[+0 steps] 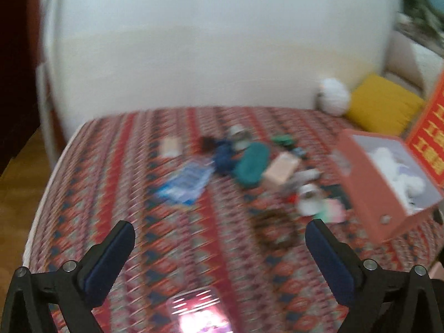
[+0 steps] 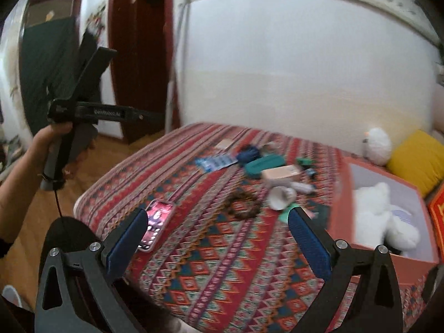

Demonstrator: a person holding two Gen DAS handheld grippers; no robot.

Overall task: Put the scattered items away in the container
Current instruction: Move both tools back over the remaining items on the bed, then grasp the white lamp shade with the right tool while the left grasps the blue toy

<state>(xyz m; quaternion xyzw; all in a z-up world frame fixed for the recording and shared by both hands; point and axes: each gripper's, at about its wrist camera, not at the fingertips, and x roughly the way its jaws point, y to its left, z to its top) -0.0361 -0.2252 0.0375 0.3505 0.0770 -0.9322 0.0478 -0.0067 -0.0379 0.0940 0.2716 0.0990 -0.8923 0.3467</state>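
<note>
Left gripper [image 1: 219, 238]: jaws spread wide, nothing between them, held above the near part of the bed; its view is blurred.
Right gripper [image 2: 217, 222]: jaws also spread wide and empty, hovering over the bed's near edge.
Left hand [image 2: 51, 138]: wrapped round the left gripper's handle, raised off to the side of the bed, over the wooden floor.
Bed [image 2: 222, 263]: covered with a red patterned spread; all the items lie on it.
Phone [image 2: 156, 223]: flat, screen lit, long axis running from the near edge away toward the wall, just beside the right gripper's left finger.
Bead bracelet [image 2: 244, 204]: a dark ring lying flat, near the middle of the bed.
White cup [image 2: 281, 197]: tipped on its side, mouth toward the near edge, just beside the bracelet.
Teal case [image 2: 265, 165]: long axis across the bed, touching a beige box [image 2: 281, 173].
Container [image 2: 344, 199]: open pink box at the bed's right side, a white plush toy [image 2: 380, 216] inside.
</note>
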